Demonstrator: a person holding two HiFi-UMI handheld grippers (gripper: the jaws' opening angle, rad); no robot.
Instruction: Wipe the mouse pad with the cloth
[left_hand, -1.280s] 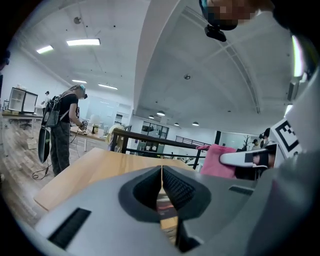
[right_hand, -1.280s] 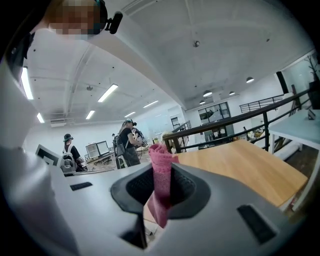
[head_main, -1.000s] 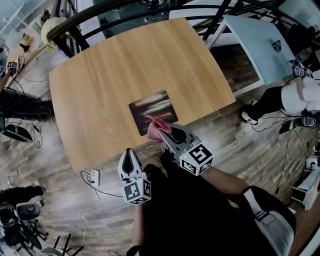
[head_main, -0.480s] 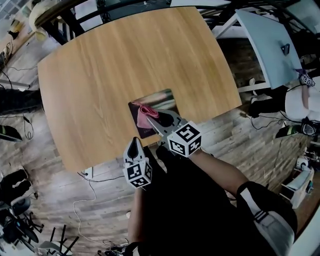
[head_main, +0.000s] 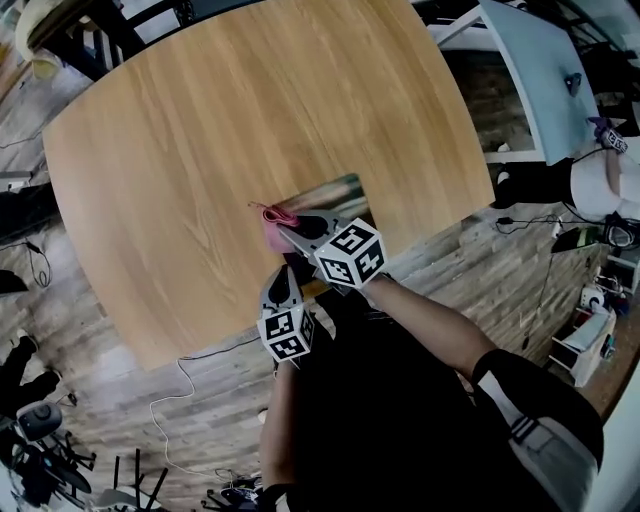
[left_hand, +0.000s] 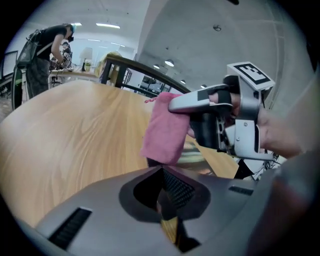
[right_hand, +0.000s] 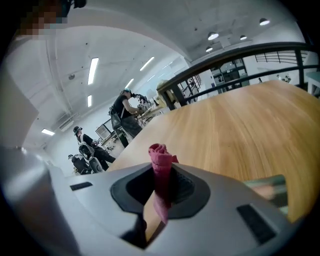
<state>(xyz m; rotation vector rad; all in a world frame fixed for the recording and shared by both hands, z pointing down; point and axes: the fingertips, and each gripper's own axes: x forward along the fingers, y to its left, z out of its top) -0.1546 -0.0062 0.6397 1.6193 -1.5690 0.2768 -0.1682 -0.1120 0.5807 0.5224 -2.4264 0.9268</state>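
Fingers (head_main: 308, 231) of the right gripper (head_main: 283, 223) pinch the cloth (left_hand: 164, 130) over the mouse pad (head_main: 342, 188), which runs toward 2 o'clock; the left gripper (head_main: 282, 275), pressed together and empty, sits at 6 o'clock.

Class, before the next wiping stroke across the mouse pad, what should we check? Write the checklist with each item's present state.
1. Cloth clamped in right gripper: ok.
2. Left gripper shut and empty: ok.
3. Cloth at the left end of the mouse pad: ok.
4. Cloth pressing on the pad: cannot tell.
5. Pad lying flat on the table: ok.
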